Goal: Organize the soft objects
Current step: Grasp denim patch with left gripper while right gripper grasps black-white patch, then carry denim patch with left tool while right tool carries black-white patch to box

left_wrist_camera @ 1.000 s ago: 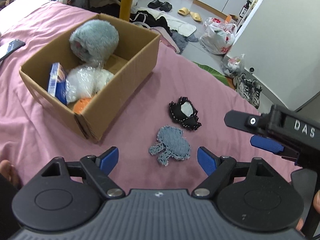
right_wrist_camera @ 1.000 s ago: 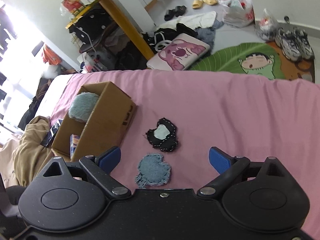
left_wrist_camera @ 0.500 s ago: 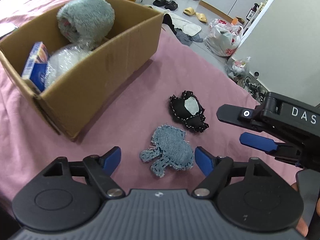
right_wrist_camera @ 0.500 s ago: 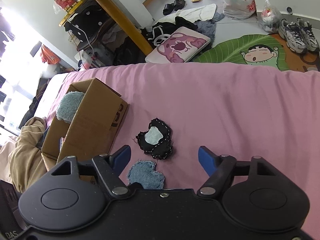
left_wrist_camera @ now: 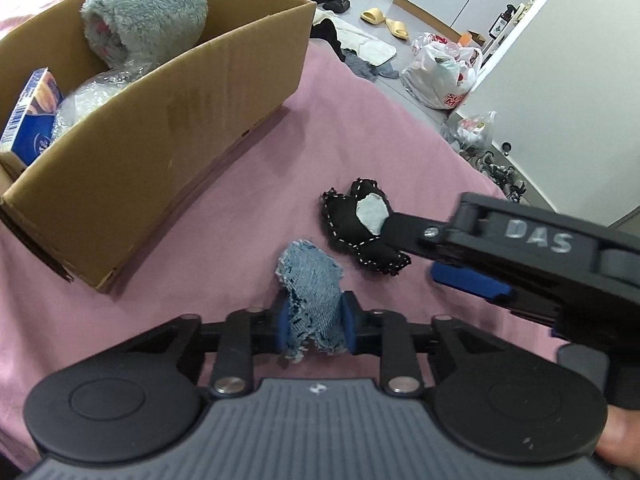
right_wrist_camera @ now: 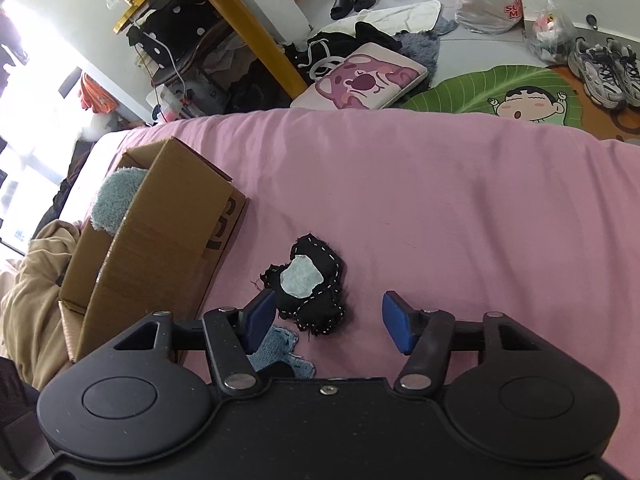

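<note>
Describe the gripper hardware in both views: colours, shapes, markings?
Both match: matte black bodies with two round discs, black linkage arms on silver pivot bolts, blue pads on the fingers. The left gripper has a ribbed grey centre plate; the right gripper, seen from the left camera, carries silver "DAS" lettering. No cables visible.

Pink bed (right_wrist_camera: pixel 440 200), cluttered grey floor (right_wrist_camera: pixel 472 40), bright window (right_wrist_camera: pixel 36 80)

The box (left_wrist_camera: pixel 160 148) walls off the left; the pink sheet (right_wrist_camera: pixel 460 220) (right and ahead) lies bare.
</note>
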